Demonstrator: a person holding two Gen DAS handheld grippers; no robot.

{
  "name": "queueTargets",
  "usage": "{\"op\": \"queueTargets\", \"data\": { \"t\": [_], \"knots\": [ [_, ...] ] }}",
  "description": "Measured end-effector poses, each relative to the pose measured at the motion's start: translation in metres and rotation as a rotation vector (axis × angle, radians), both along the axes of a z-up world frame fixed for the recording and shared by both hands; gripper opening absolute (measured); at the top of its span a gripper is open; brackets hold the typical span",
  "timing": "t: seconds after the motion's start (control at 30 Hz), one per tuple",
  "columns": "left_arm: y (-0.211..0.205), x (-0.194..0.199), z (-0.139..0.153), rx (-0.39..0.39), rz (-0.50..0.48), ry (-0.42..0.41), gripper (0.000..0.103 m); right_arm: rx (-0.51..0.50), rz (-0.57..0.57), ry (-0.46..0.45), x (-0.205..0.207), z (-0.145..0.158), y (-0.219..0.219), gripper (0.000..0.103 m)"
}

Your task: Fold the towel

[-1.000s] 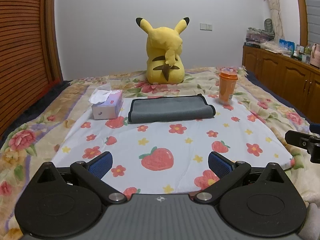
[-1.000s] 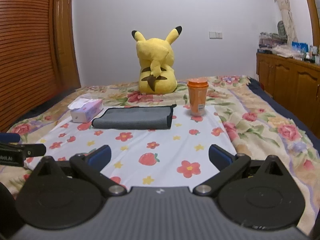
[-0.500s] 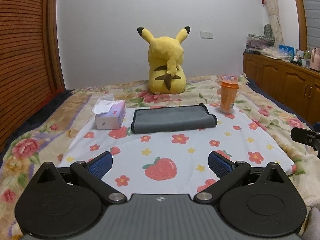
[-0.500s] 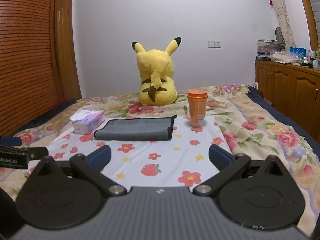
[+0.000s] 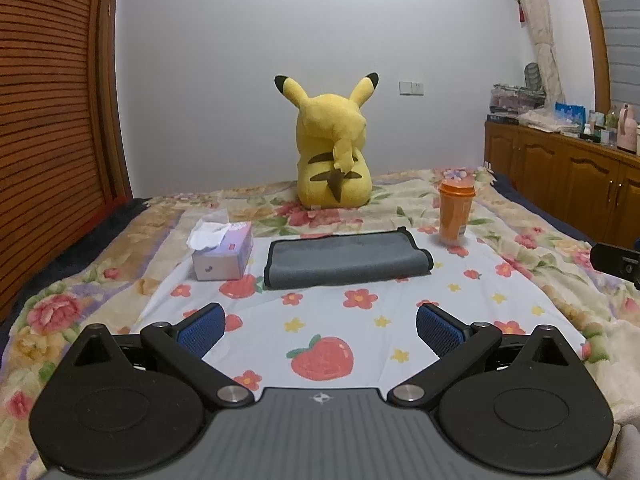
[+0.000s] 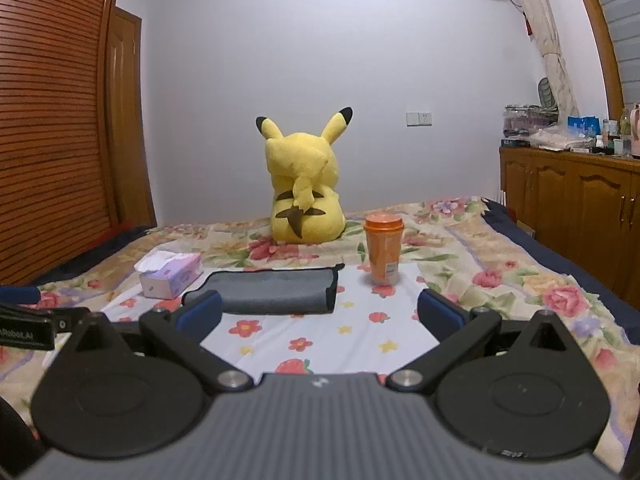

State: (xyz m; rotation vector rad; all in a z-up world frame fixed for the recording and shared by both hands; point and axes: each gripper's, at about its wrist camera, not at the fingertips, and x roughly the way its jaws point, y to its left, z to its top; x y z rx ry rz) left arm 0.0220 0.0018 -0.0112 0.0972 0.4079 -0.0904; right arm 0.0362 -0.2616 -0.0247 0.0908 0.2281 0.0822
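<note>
Both grippers idle, nothing held. Left gripper point(image 5: 320, 326): jaws spread wide, blue pads point(image 5: 202, 328) clear of everything, only the strawberry-print cloth point(image 5: 500, 292) showing between them. Right gripper point(image 6: 320, 312): same, jaws wide apart and empty.

Grey towel point(image 5: 346, 262) lies flat on the print cloth at 12 o'clock from the left gripper, well apart from the fingertips. In the right wrist view it sits at roughly 11 o'clock point(image 6: 272, 290), with the left pad overlapping its near left corner in the picture only; I read no contact there. It looks like it already has at least one fold: rolled edge on its right end, dark binding along the left and far edges.

Neighbours: tissue box point(image 5: 222, 254) just beside the towel at its 9 o'clock, orange cup point(image 5: 456, 214) near its 2 o'clock corner, Pikachu plush point(image 5: 334, 152) behind at 12.

Judgement: either pre-grasp for a further fold or the task is near done; can't tell which. If another fold is due, the next move calls for both grippers going forward and down to the near corners, pinching only the intended layers, and keeping the right one clear of the cup.
</note>
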Motion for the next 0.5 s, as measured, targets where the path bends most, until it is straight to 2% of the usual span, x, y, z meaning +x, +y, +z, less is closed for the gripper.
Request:
{"op": "queueTargets", "data": {
  "t": [0.5],
  "knots": [
    [0.0007, -0.0009, 0.0012, 0.000, 0.001, -0.004, 0.103, 0.009, -0.005, -0.006, -0.0008, -0.0005, -0.0034, 0.103]
  ]
}}
